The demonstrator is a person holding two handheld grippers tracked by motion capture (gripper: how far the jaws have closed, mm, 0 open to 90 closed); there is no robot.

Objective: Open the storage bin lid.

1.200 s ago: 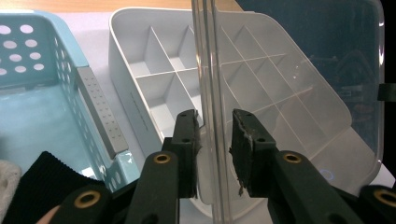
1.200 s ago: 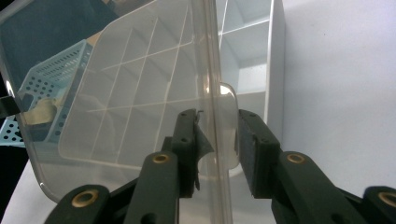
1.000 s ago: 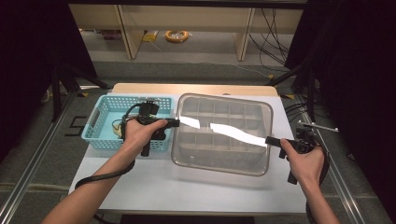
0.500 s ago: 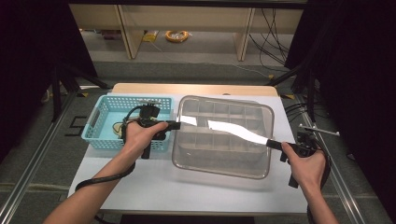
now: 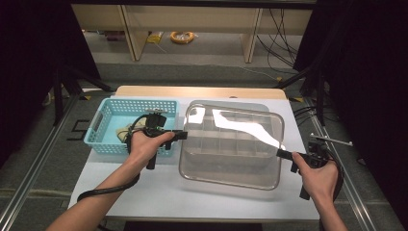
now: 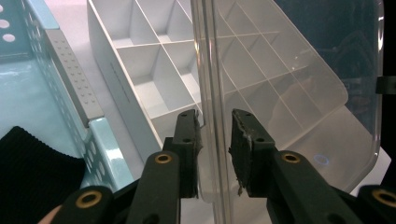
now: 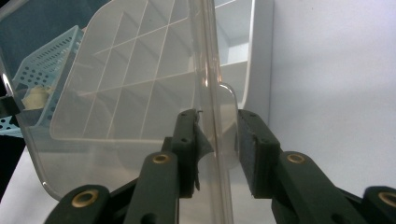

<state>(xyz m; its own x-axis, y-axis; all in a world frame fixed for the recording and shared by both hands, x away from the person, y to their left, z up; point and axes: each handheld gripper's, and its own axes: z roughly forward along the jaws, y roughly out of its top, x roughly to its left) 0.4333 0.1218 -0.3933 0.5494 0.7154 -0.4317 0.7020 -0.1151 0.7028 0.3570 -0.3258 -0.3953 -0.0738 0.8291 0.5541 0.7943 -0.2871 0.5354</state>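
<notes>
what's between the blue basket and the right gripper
The divided white box, with the clear lid held above it, fills that stretch between the blue basket and the right gripper, as the high view shows.

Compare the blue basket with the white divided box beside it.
The blue basket has walls full of holes and a single open space; the white box has solid walls and a grid of compartments. The basket has things lying in it, among them a black cloth; the box compartments that show look empty. The basket stands uncovered, while a clear lid is held over the box. Both are rectangular and stand side by side on the white table.
</notes>
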